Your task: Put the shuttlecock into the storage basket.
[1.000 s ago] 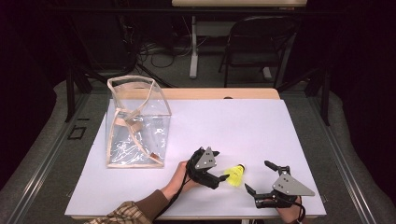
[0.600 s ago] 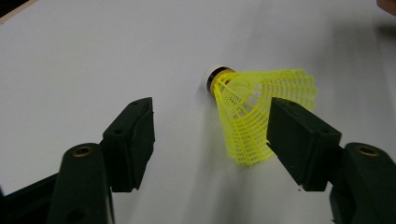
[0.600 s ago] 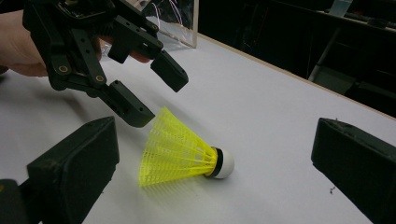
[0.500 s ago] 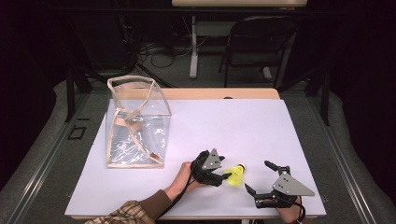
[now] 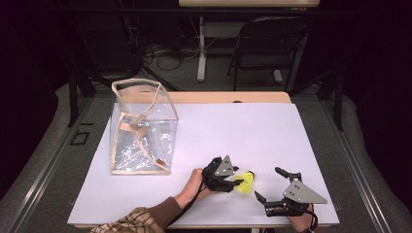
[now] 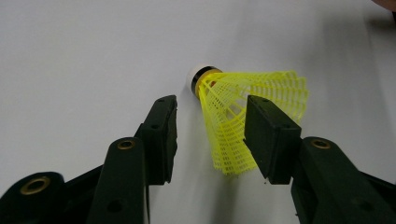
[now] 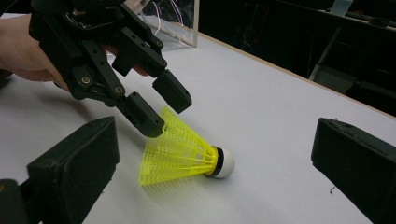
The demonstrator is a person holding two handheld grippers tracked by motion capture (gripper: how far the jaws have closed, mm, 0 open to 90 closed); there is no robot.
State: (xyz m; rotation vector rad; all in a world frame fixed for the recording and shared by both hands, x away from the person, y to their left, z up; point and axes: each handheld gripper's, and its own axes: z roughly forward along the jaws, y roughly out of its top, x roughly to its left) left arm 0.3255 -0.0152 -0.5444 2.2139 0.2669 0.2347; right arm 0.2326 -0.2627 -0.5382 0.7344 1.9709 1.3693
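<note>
The left gripper [image 5: 234,178] has just been closing around the shuttlecock [image 5: 245,182], not yet squeezed, so it is about to be grabbed; the right gripper [image 5: 270,183] is held wide beside the shuttlecock.

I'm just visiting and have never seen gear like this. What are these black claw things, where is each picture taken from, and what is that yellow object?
There is no robot here: a person holds a hand tool in each hand. The high view looks down on the white table from above. The left gripper and the right gripper each have two black fingers and carry a small camera, which gives the two close-up pictures.

On the table lies a yellow shuttlecock, on its side. At the far left stands a clear bag.

In the left gripper view, that gripper's fingers have just been closing around the shuttlecock's skirt. One looks to be against it, the other stands apart, so it is not gripped yet. The right gripper rests open nearby, holding nothing.
</note>
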